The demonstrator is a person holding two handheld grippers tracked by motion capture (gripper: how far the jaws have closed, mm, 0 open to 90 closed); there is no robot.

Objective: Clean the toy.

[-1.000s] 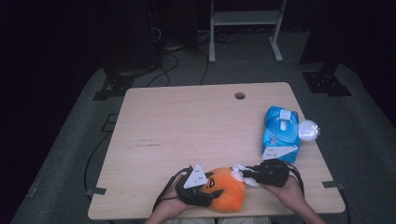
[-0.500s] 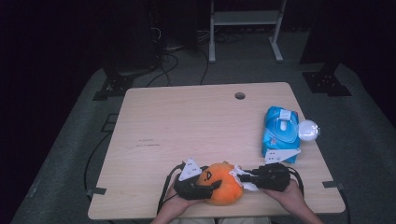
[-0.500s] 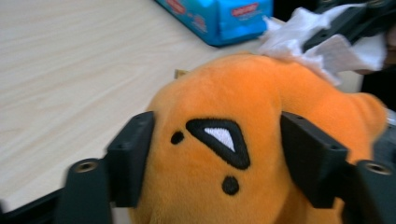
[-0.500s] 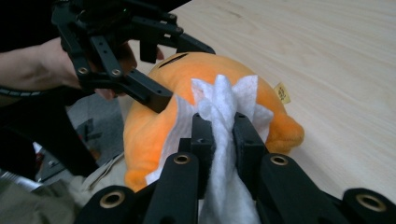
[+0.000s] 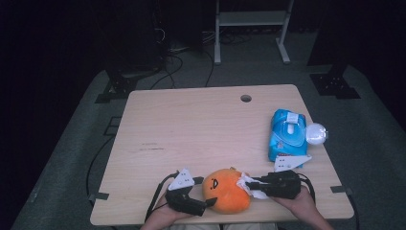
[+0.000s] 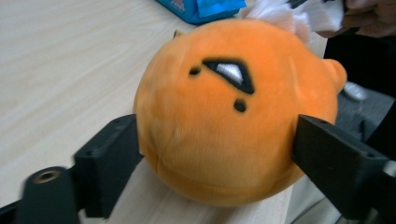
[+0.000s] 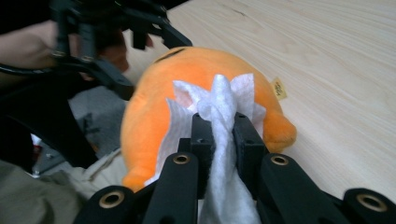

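An orange plush (image 5: 226,190) with a small black face sits at the near edge of a pale wooden table (image 5: 191,124), between a person's two hands. The left gripper (image 5: 205,203) is at the plush's left side; in the left gripper view its two black jaws stand on either side of the plush (image 6: 233,112), close against its flanks, and they have just been opening (whether the pads still press on the fabric cannot be told). The right gripper (image 5: 250,184) comes in from the right with its jaws clenched on a white wipe (image 7: 224,116), which is bunched between them and lies against the top of the plush (image 7: 187,74). Farther back on the right side of the table lies a blue wipes pack (image 5: 287,134), and just beside it, at the table's right edge, a small clear ball (image 5: 316,134). The floor around the table is dark.
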